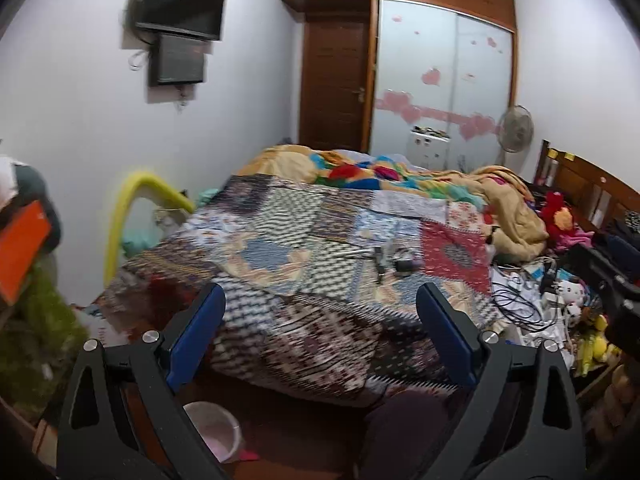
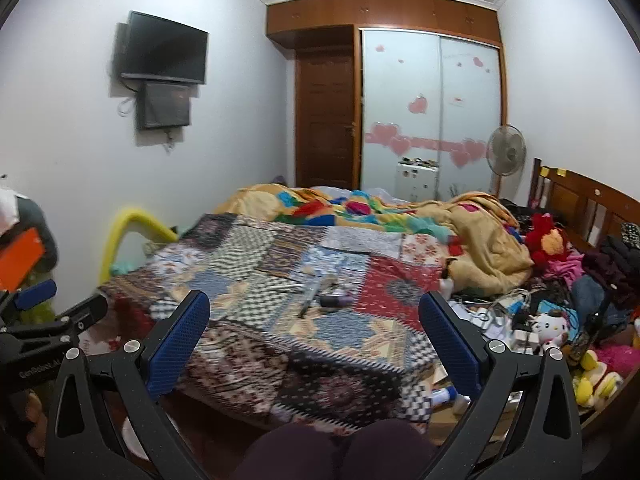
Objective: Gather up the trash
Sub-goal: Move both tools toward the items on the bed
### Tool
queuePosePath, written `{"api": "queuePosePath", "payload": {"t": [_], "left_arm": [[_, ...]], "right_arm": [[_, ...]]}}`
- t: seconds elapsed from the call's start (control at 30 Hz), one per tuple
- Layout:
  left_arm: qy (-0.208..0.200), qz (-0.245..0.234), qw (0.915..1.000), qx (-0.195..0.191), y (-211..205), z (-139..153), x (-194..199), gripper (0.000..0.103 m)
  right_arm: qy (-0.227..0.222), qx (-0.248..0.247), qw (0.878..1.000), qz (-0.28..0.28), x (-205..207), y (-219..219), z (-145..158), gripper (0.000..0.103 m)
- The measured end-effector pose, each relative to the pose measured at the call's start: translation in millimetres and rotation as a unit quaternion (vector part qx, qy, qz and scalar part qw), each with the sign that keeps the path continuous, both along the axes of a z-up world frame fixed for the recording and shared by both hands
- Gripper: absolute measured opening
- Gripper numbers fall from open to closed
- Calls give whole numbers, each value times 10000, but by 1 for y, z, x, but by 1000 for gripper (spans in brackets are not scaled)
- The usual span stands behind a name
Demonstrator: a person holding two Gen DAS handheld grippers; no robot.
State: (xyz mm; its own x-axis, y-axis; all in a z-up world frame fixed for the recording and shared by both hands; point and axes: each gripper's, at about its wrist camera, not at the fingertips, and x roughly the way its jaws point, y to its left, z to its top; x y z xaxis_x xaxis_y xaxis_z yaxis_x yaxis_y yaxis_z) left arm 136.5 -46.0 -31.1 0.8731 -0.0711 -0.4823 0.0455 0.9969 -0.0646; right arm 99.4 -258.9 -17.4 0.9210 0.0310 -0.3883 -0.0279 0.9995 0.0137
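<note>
Both tools are spread wide and hold nothing: the left tool (image 1: 320, 308) and the right tool (image 2: 314, 316) hang in the air at the foot of the bed (image 2: 280, 352), well apart from anything to pick up. The likely trash is a small pile of little things (image 2: 320, 294) lying in the middle of the patchwork blanket (image 1: 280, 240) (too blurry to tell what each one is). A pale bin (image 1: 214, 428) sits on the floor near the bed, below the left tool. What could go wrong? The blanket is soft and bumpy, so a tool could pinch the cloth along with the trash. The messy heap of cables and toys (image 2: 540, 320) on the right could get grabbed by mistake. Small bits could also slip out and roll away.
</note>
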Motion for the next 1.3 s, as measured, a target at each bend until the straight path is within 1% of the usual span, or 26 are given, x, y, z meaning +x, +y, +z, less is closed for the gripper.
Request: {"api": "queuePosePath", "payload": {"t": [0.23, 0.4, 0.5, 0.6, 0.7, 0.8, 0.93, 1.0, 1.07, 1.1, 1.17, 1.23, 1.3], "left_arm": [[394, -487, 9976, -277, -44, -14, 81, 98], [697, -528, 9956, -332, -67, -34, 134, 98], [921, -469, 9942, -309, -77, -53, 168, 98], [1118, -347, 9930, -165, -87, -76, 200, 98], [1359, -363, 9900, -116, -92, -101, 228, 97], [1538, -332, 9873, -199, -96, -127, 258, 97], [1753, -328, 9835, -313, -97, -157, 291, 97], [1844, -293, 9820, -301, -98, -171, 306, 94], [1957, -300, 9798, -298, -99, -185, 319, 84], [2019, -324, 9784, -302, -99, -191, 326, 83], [2109, -348, 9764, -293, -99, -202, 336, 75], [2149, -311, 9760, -175, -102, -210, 342, 71], [2184, -347, 9752, -33, -104, -216, 348, 67]], "right_arm": [[246, -314, 9984, -402, 50, -28, -10, 103], [527, -375, 9971, -391, 92, -45, -25, 103], [759, -300, 9963, -256, 123, -58, -38, 103], [1146, -260, 9931, -19, 157, -69, -57, 103], [1510, -190, 9881, 210, 191, -77, -80, 103], [1817, 17, 9827, 360, 223, -84, -103, 103], [2293, 476, 9710, 473, 271, -89, -136, 102], [2402, 559, 9681, 451, 287, -89, -148, 97], [2482, 652, 9655, 435, 304, -87, -160, 94], [2535, 730, 9635, 455, 311, -85, -165, 92], [2737, 1000, 9550, 547, 328, -83, -178, 79], [2912, 1200, 9474, 574, 344, -81, -191, 76], [2997, 1212, 9448, 537, 355, -76, -200, 76]]}}
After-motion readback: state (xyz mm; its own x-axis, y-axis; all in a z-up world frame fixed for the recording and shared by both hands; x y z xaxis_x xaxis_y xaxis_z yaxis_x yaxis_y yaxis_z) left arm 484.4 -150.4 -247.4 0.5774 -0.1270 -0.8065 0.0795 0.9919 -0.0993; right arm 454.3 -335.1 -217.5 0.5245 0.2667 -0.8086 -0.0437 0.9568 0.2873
